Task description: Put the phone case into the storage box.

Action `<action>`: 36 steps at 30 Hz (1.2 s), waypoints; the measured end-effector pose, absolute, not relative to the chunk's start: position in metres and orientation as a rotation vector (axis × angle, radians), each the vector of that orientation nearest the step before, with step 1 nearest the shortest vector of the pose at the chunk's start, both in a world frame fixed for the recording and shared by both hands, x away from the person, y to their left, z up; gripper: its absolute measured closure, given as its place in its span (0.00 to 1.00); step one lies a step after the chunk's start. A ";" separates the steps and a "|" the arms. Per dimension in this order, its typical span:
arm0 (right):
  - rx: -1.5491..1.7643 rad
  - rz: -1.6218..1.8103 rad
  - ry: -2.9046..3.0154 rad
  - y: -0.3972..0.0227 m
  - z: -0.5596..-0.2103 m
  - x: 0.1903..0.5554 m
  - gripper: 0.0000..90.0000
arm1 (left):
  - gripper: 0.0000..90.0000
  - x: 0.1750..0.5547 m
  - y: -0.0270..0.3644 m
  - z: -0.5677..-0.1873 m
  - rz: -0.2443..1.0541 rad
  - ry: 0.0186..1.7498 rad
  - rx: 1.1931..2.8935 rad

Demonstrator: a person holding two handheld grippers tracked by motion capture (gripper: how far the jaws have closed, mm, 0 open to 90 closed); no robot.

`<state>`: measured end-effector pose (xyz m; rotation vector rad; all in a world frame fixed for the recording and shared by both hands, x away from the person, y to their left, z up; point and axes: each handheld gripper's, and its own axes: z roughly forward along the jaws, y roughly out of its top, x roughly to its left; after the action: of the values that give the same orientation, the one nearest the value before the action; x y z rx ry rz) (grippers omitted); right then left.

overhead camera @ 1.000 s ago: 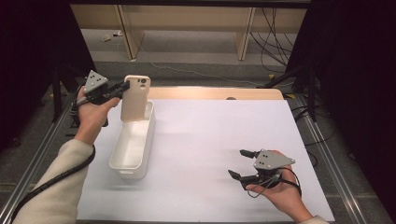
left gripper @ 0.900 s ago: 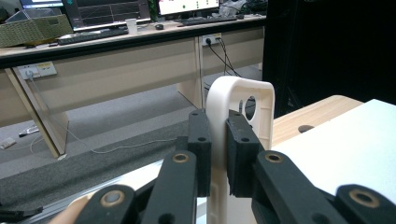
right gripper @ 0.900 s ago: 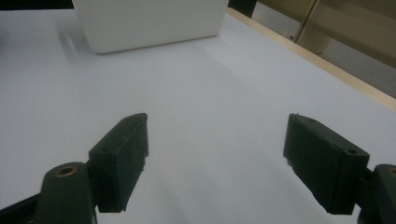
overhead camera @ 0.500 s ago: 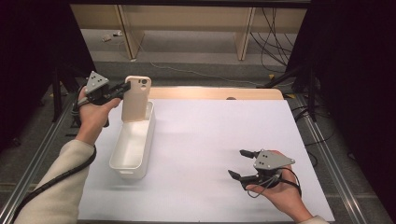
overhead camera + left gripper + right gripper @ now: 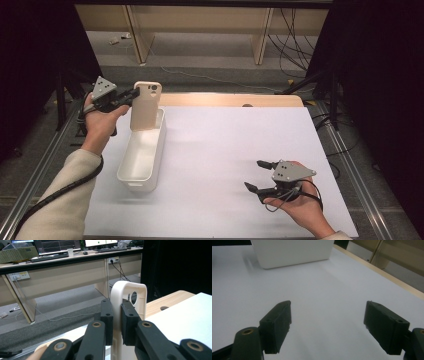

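One phone case (image 5: pixel 145 106) upright at bin's (image 5: pixel 131 176) far end.

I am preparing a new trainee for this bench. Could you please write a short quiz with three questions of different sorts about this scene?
1. True or false: the left gripper is shut on the phone case.
2. Where is the phone case? A) flat on the white sheet B) upright over the far end of the white bin C) between the right gripper's jaws
3. Fill in: the right gripper has its jaws ____ with nothing between them.

Key: 1 true; 2 B; 3 open.
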<state>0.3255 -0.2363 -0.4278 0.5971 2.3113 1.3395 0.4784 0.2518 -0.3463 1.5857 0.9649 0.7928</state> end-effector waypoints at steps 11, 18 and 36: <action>0.598 1.340 2.313 -0.236 -0.428 0.326 0.26 | 0.91 0.482 0.254 -0.351 0.790 0.956 1.587; 0.595 1.341 2.313 -0.236 -0.428 0.326 0.26 | 0.91 0.486 0.253 -0.352 0.801 0.962 1.591; 0.597 1.343 2.315 -0.237 -0.429 0.326 0.26 | 0.91 0.495 0.249 -0.359 0.807 0.974 1.605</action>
<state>0.3259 -0.2366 -0.4286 0.5969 2.3151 1.3433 0.4951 0.2487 -0.3594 1.6049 0.9742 0.8071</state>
